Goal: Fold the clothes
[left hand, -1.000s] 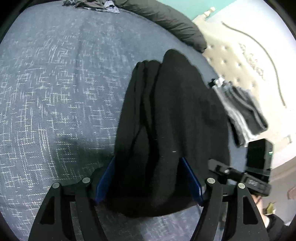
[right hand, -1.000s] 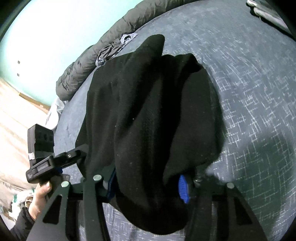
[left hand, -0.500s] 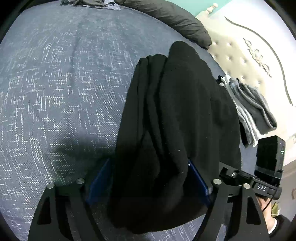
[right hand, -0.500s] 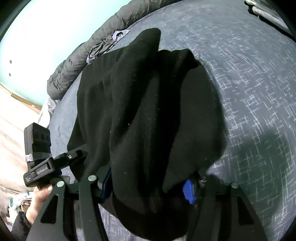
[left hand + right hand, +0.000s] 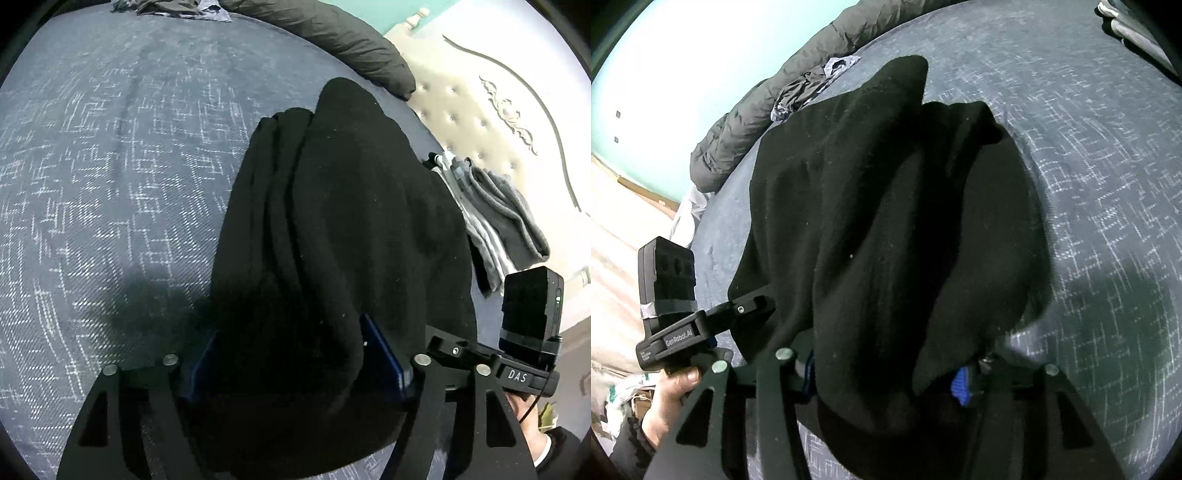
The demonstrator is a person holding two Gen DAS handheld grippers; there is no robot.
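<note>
Black garment [image 5: 332,221] bunched in both tools, open bedspread [image 5: 110,184] left

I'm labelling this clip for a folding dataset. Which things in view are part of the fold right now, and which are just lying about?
In the job:
black garment
left gripper, shut on it
right gripper, jaws closing on it

Lying about:
folded grey clothes
dark duvet
crumpled grey cloth
headboard
</note>
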